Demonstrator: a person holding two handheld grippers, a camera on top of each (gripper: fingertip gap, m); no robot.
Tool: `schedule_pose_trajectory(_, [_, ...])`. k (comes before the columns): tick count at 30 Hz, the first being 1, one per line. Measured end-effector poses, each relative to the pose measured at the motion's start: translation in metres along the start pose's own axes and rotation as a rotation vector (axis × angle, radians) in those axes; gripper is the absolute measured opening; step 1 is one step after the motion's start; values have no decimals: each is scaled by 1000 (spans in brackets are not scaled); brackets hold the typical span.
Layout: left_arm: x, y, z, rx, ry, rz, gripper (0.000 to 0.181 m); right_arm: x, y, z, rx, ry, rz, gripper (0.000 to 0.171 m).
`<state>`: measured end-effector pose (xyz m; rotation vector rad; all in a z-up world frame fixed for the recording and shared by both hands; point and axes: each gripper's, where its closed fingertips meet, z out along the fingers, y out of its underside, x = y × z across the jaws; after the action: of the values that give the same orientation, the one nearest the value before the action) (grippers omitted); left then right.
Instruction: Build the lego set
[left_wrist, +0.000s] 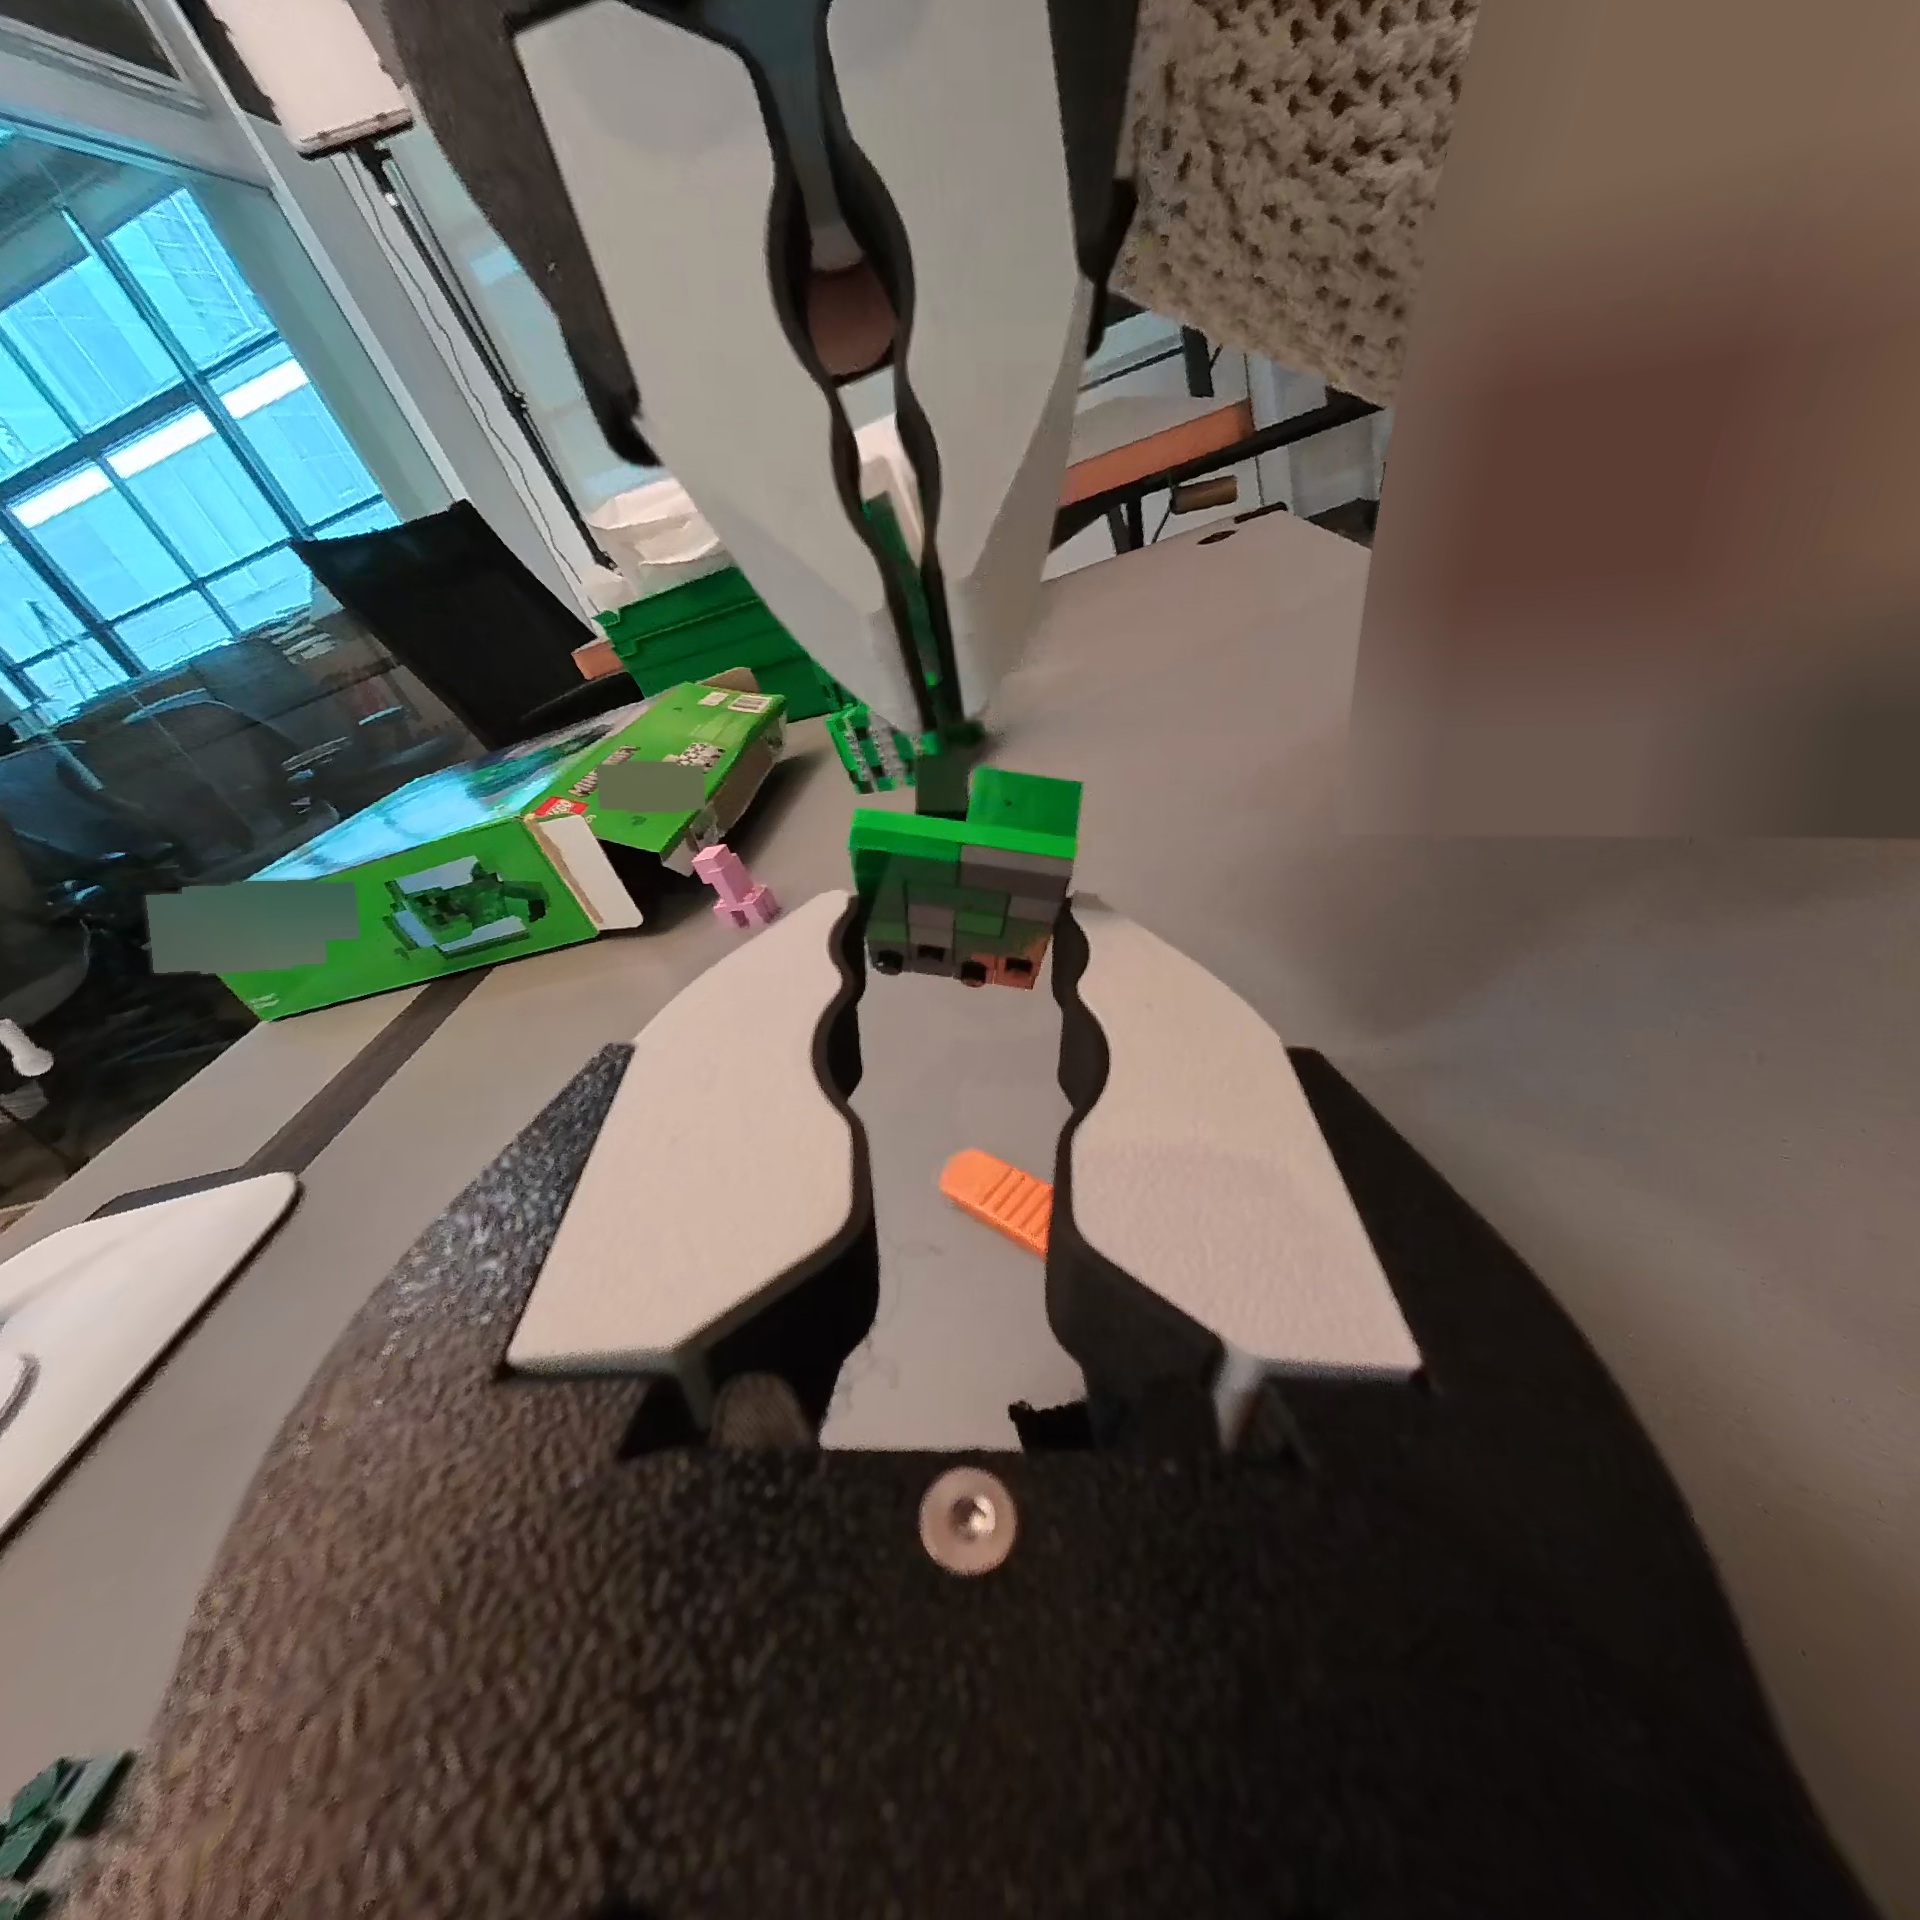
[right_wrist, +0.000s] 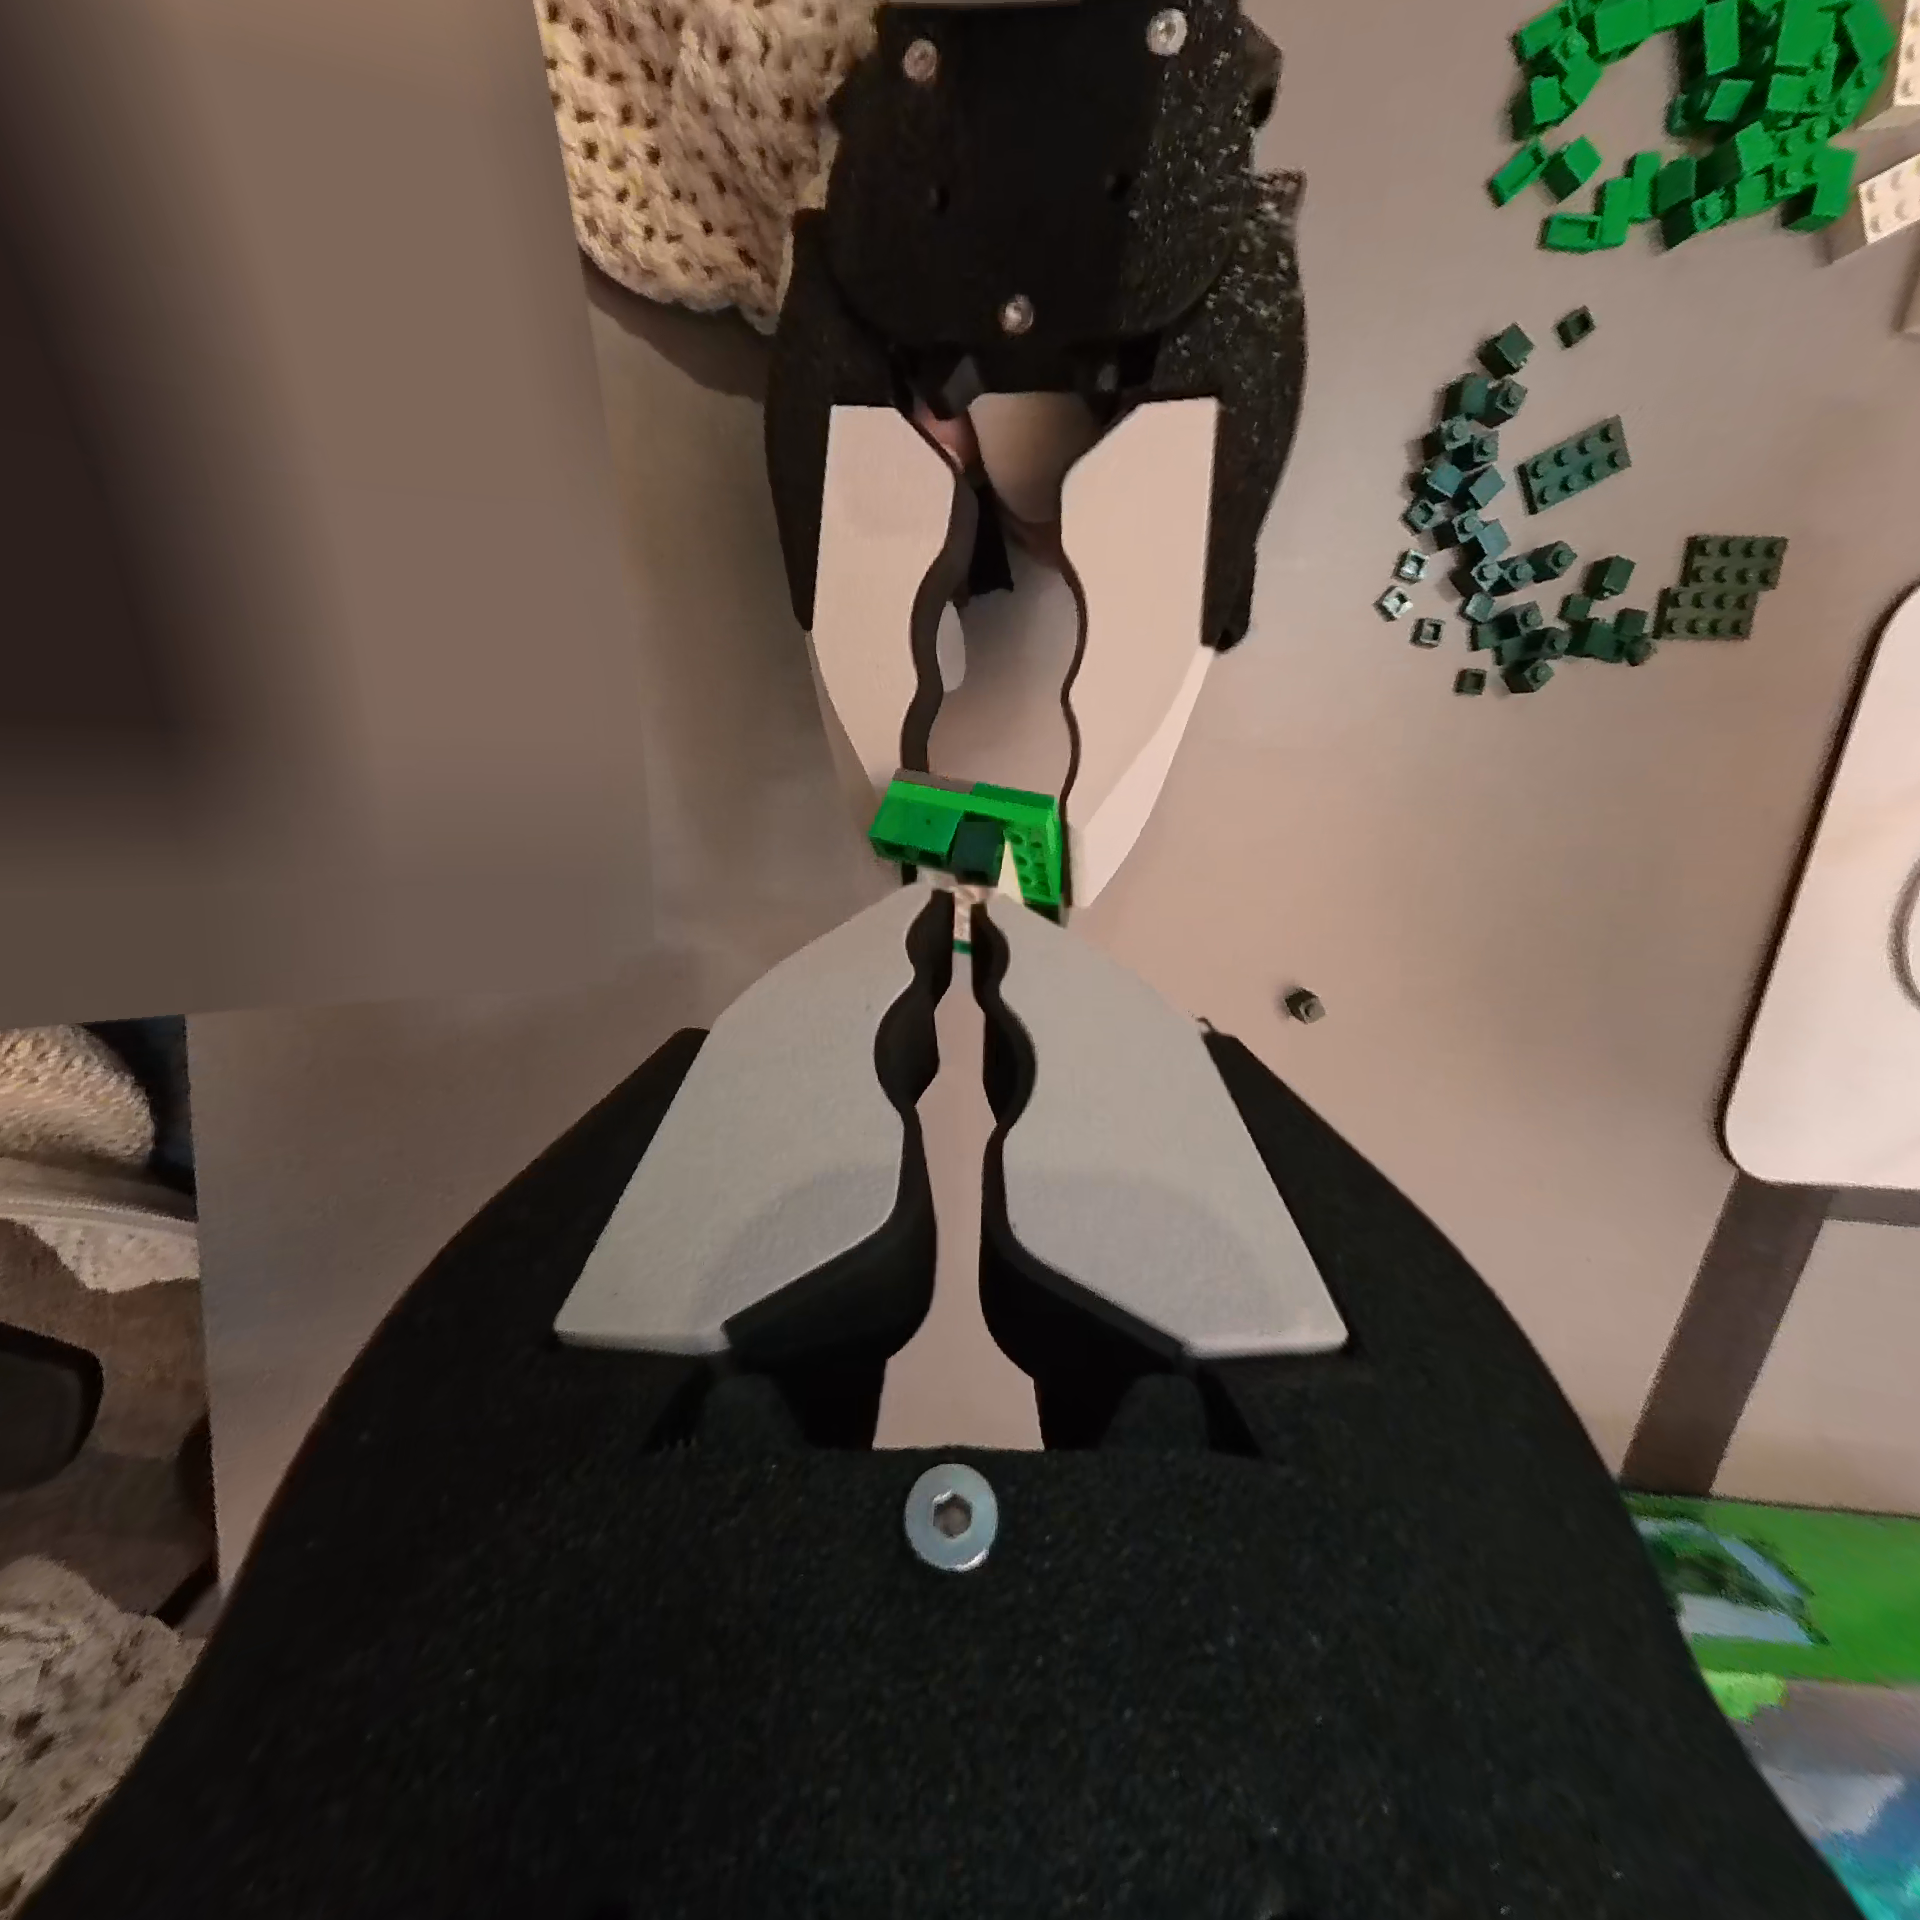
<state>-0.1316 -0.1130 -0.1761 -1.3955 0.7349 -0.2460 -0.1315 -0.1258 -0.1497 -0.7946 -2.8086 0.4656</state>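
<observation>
The left gripper (left_wrist: 956, 935), with pale grey fingers on a speckled black body, is clenched on a small blocky assembly of bright green, grey and brown lego bricks (left_wrist: 961, 883), which sits between its fingertips above the grey table (left_wrist: 1558, 1143). In the right wrist view the same assembly (right_wrist: 966, 831) shows from the other side, held at the tips of the left gripper (right_wrist: 982, 842) that reaches in from the far side. The right gripper (right_wrist: 961, 914) has its fingers drawn nearly together, pinching a thin, partly green piece (right_wrist: 964, 899) that touches the near edge of the assembly; the piece is too small to make out further. From the left wrist view the right gripper (left_wrist: 951, 727) comes down from above and meets the far top of the assembly. On the table under the left gripper lies a flat orange ribbed plastic tool (left_wrist: 997, 1195). Farther left lies an opened green cardboard box (left_wrist: 499, 862), with a small pink brick figure (left_wrist: 738, 888) just beside its open end, and a stack of bright green plates (left_wrist: 707, 634) beyond. In the right wrist view, a loose heap of bright green bricks (right_wrist: 1704, 114) sits far right, with a scatter of dark green bricks and plates (right_wrist: 1558, 540) nearer than it, and a single dark piece (right_wrist: 1302, 1005) lying apart.
</observation>
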Motion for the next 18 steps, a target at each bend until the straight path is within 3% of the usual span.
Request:
schedule_pose_trajectory(4, [-30,3,-9,-48,-225,10,34,21,-11,-8,123,175,121,13])
schedule_pose_trajectory(7, [-58,2,-24,-76,-444,34,34,46,-25,-16,265,457,224,28])
schedule_pose_trajectory(10, [-84,-8,-37,-73,-618,75,34,61,-41,-29,421,757,260,26])
schedule_pose_trajectory(15, [-116,-16,-57,-95,-845,105,34,76,-55,-43,517,987,338,35])
schedule_pose_trajectory(18, [-121,-13,-59,-135,-883,144,34,83,-57,-41,514,1005,344,36])
